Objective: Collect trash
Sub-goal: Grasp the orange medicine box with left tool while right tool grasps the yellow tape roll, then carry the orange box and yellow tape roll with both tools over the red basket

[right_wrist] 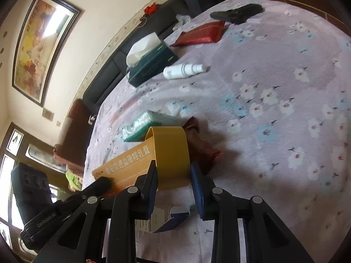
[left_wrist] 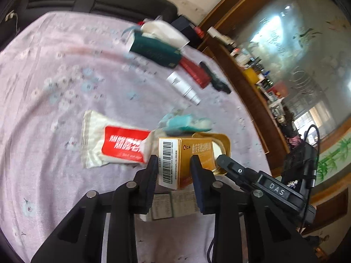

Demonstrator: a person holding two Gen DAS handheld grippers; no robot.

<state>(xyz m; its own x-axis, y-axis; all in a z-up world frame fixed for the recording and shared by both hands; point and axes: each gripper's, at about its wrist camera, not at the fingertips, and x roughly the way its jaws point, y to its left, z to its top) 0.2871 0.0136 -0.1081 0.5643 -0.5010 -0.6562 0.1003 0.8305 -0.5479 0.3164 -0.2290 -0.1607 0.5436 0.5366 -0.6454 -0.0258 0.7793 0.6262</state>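
While pinching the box (left_wrist: 186,151) between the pads of the left gripper (left_wrist: 175,168), keep the squeeze light: thin card, hollow, likely to buckle. Pads pressed onto the barcode side and the gold face, close to the near end. Right gripper (right_wrist: 173,175) likewise closed, clamping the same box by its open flap (right_wrist: 171,151) (seemingly a firm hold, though blurred at one pad). One box, then, caught from two sides at once, resting on the cloth (left_wrist: 54,76) or barely off it; cannot tell which.

To do the step well: raise both hands together, level and at one pace, so as not to tear flap from body. Better still, carry the weight with the left hold and merely steady with the right. Avoid twisting. Lift straight up before travelling, to clear the litter crowding the fingertips.

Outward from the left fingers:
- Just left of the left finger, against the box: sachet (left_wrist: 118,146).
- Just beyond the box: teal pack (left_wrist: 186,123).
- Under the jaws, nearer than the box: flat printed carton (left_wrist: 166,208).

Off the right gripper's right finger, tucked against the flap: brown wrapper (right_wrist: 201,151). Well ahead, apart from all this: tube (left_wrist: 183,87) and tissue box (left_wrist: 153,50). Leave those for later trips.
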